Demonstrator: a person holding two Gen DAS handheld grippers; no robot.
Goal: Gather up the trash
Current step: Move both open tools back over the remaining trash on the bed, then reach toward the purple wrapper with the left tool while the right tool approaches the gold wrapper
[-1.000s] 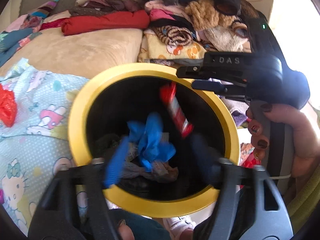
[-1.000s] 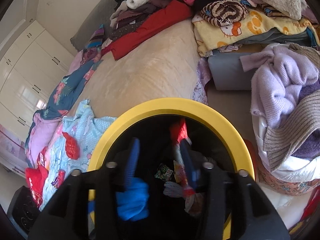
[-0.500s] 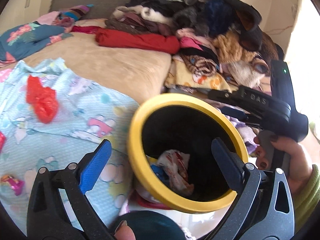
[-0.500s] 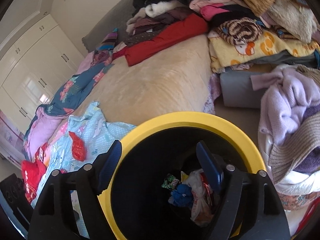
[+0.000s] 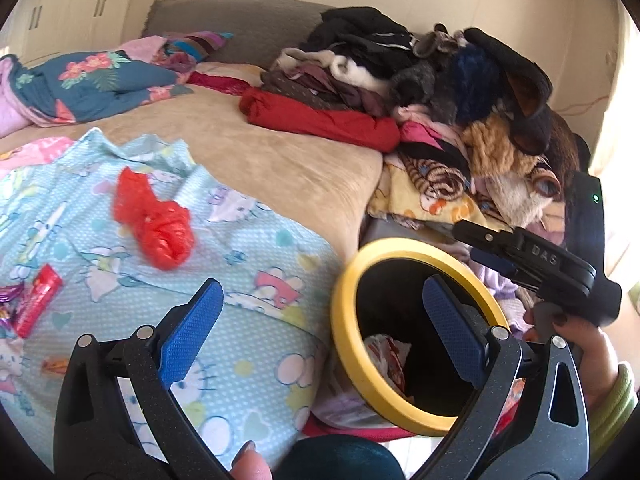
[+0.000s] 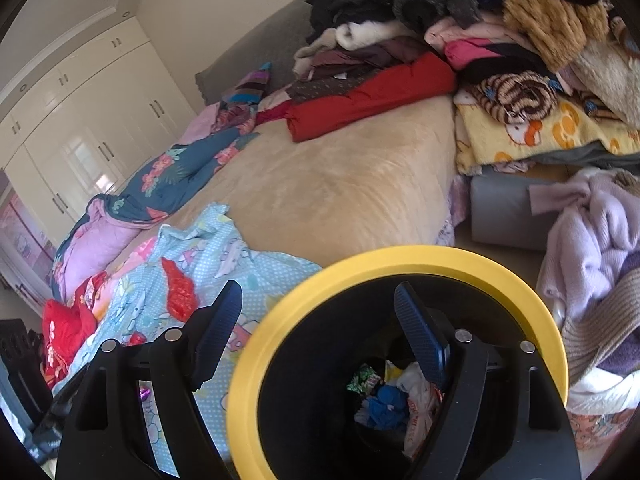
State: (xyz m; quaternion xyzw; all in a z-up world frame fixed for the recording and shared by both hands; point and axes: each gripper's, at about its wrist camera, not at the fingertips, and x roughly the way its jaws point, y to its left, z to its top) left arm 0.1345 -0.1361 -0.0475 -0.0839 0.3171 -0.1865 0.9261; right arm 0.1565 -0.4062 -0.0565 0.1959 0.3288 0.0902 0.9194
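A black bin with a yellow rim (image 5: 347, 344) (image 6: 400, 256) stands beside the bed. In it lie a blue glove (image 6: 384, 400), a white printed bag (image 6: 418, 394) and a green wrapper (image 6: 362, 380). My left gripper (image 5: 320, 320) is open and empty, over the bed's edge left of the bin. My right gripper (image 6: 320, 332) (image 5: 468, 242) is open and empty above the bin's near rim. On the light blue sheet (image 5: 248, 248) lie a crumpled red plastic bag (image 5: 154, 216) (image 6: 180, 284), a red wrapper (image 5: 36, 306) and a purple foil wrapper (image 5: 8, 296).
A heap of clothes (image 5: 420, 92) (image 6: 480, 40) covers the far right of the beige bed (image 5: 280, 160). A floral blanket (image 5: 92, 84) lies at the left. A lilac sweater (image 6: 592, 240) lies right of the bin. A hand (image 5: 572, 336) holds the right gripper.
Both grippers opened and dropped their trash into the bin: the left a blue glove, the right a red-and-white wrapper. Both then rose; the left swung leftward over the sheet.
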